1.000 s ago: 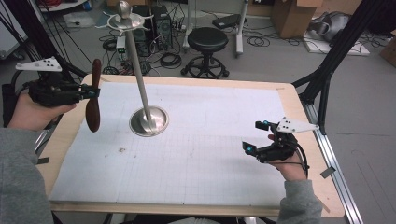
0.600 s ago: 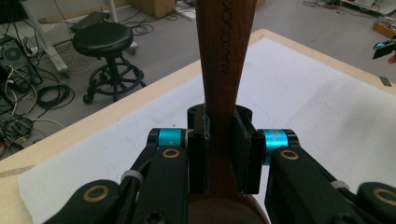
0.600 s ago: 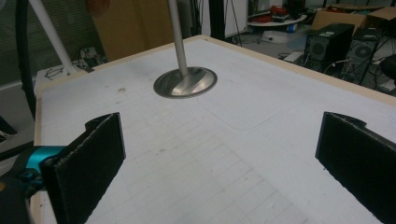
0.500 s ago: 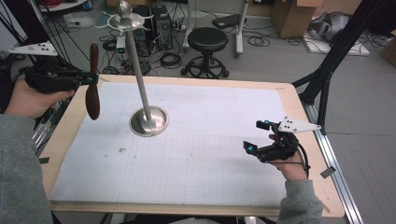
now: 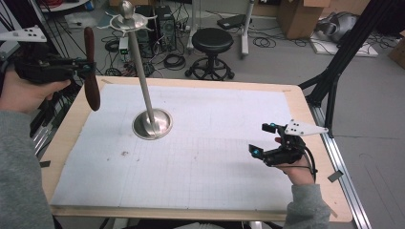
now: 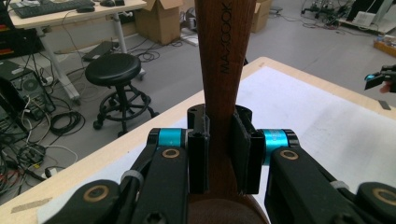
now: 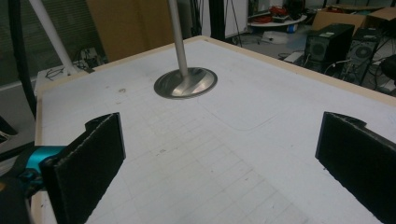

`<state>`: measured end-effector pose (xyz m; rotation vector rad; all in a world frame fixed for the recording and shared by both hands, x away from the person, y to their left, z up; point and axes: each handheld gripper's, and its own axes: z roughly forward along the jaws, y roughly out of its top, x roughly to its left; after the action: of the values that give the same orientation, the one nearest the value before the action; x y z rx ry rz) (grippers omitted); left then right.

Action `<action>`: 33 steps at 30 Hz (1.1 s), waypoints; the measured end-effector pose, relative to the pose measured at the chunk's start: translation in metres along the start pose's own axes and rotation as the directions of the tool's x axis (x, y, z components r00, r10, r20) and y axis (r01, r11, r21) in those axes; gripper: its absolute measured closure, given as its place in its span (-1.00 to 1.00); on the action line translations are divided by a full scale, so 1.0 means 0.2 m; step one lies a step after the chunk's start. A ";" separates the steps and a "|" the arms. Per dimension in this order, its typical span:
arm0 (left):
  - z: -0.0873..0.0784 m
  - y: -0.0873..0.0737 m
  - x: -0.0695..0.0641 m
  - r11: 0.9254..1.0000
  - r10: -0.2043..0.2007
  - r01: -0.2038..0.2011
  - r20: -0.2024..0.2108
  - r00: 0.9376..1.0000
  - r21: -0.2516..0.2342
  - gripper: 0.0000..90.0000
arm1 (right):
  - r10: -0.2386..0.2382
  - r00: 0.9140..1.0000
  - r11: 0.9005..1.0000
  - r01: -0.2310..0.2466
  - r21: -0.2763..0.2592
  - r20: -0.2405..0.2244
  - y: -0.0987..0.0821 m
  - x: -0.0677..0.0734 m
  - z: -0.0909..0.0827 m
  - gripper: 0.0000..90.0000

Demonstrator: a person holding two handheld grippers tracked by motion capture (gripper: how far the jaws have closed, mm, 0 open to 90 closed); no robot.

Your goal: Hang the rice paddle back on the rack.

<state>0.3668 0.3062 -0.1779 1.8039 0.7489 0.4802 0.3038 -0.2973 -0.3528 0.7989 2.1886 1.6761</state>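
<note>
The left gripper (image 5: 83, 69) pinches a dark wooden utensil (image 5: 90, 71) (upright) at ten o'clock of the metal stand (image 5: 152, 125); the right gripper (image 5: 263, 139), jaws spread, hovers at four o'clock.

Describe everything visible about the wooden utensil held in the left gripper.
The wooden utensil is dark brown, smooth wood, with "MAXCOOK" printed along its handle. It hangs roughly upright, its broader rounded end lowest, above the table's left edge, clear of the surface. The left gripper clamps it at mid-length, both black pads pressed against its sides. Nothing else touches it; the metal stand is apart, to its right.
</note>
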 end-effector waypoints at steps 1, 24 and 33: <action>0.00 0.01 0.00 1.000 -0.002 0.002 0.004 1.000 -0.003 0.72 | 0.002 1.000 1.000 -0.002 0.000 -0.001 0.00 0.00 0.00 -1.00; 0.04 0.02 0.02 0.996 -0.064 0.068 0.064 0.996 -0.059 0.72 | 0.002 1.000 1.000 -0.002 -0.001 -0.006 0.00 0.00 -0.01 -1.00; 0.05 0.02 0.03 0.995 -0.070 0.075 0.075 0.995 -0.063 0.73 | 0.002 1.000 1.000 -0.002 0.000 -0.004 0.00 0.00 -0.01 -1.00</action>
<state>0.3788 0.3024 -0.1773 1.7180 0.7381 0.3852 0.3030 -0.2999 -0.3523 0.7994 2.1913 1.6798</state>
